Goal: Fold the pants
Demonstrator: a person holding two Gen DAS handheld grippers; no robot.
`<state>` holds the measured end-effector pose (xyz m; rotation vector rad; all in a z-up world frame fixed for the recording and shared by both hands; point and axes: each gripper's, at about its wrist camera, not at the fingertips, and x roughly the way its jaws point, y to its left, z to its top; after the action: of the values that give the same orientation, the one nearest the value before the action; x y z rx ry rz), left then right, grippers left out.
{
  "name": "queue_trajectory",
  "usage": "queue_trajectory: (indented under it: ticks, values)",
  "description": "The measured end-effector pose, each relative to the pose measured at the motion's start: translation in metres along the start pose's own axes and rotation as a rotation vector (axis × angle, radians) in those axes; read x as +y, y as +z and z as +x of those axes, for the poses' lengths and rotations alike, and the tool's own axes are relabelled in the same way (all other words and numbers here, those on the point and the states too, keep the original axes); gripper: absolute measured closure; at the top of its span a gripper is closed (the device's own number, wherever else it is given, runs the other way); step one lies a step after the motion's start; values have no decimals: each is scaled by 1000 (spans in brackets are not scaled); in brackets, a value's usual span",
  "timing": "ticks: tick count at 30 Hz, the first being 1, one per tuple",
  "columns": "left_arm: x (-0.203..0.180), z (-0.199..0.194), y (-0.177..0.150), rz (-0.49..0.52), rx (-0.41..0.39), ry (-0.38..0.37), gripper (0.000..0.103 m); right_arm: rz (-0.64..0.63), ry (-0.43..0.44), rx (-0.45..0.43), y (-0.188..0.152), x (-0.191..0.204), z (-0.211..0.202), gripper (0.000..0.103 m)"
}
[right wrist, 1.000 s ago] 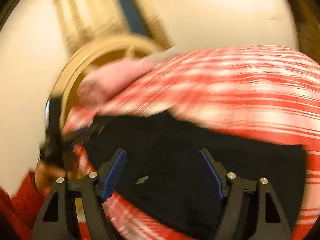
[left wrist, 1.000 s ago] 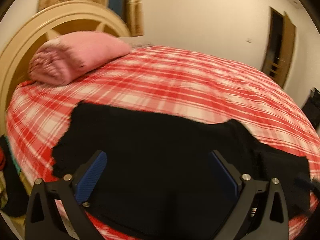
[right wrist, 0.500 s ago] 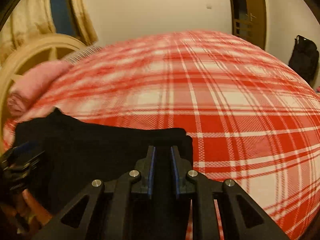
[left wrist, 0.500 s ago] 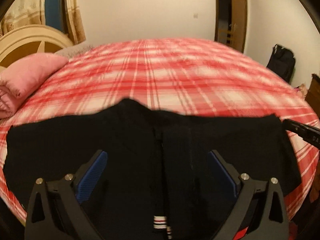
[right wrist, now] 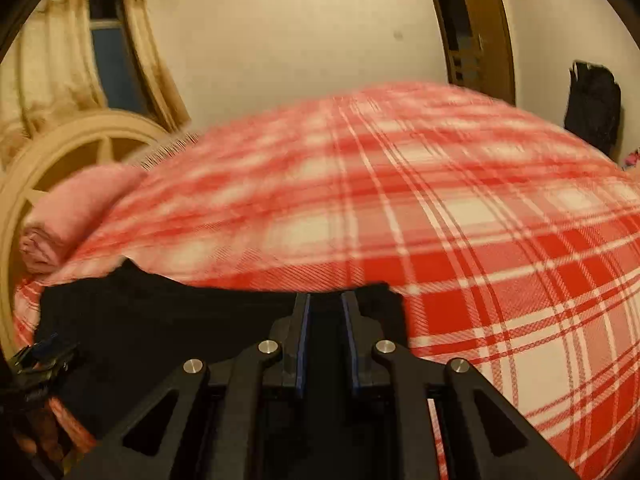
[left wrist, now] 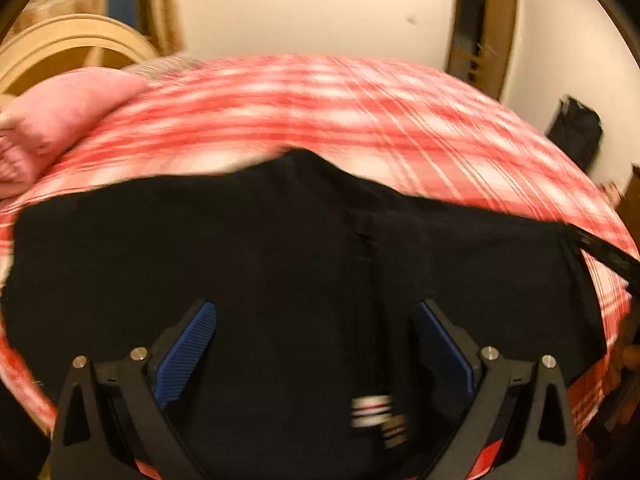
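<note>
Black pants [left wrist: 304,248] lie spread across the near side of a bed with a red and white plaid cover [left wrist: 360,112]. A striped label [left wrist: 374,412] shows at their near edge. My left gripper [left wrist: 316,344] is open above the middle of the pants, holding nothing. My right gripper [right wrist: 325,332] is shut on the right end of the pants [right wrist: 180,320]. Its tip shows in the left wrist view [left wrist: 604,256] at the pants' right corner. The left gripper shows at the left edge of the right wrist view [right wrist: 40,360].
A rolled pink blanket [left wrist: 52,120] lies at the bed's left by the cream headboard [left wrist: 68,44]. A curtained window [right wrist: 112,64] is behind it. A doorway [right wrist: 472,28] and a dark bag [right wrist: 592,100] stand against the far wall at right.
Over the last second the right gripper closed on the pants' right end. Both views swung from the headboard side towards the bed's middle. The left gripper stays open.
</note>
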<state>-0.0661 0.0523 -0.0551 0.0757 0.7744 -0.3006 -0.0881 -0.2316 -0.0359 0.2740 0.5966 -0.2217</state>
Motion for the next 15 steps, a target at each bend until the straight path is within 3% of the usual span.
queue_trajectory:
  ticks: [2,5,8,12,15]
  values:
    - [32,-15,-2,-60,-50,64,1,-39,20,-37,0,18,-14,79]
    - [100,-36,-13,-248,-120,212,1,-77,81,-30,-3,42,-19,78]
    - [180,-52,-37,-539,-169,356,1,-116,122,3,-7,64,-16,78]
    - [242,-50,-66,-796,-142,351,2,-140,154,41,-13,82,-13,78]
    - [257,-40,-76,-869,-123,315,2,-158,156,46,-15,90,-16,78]
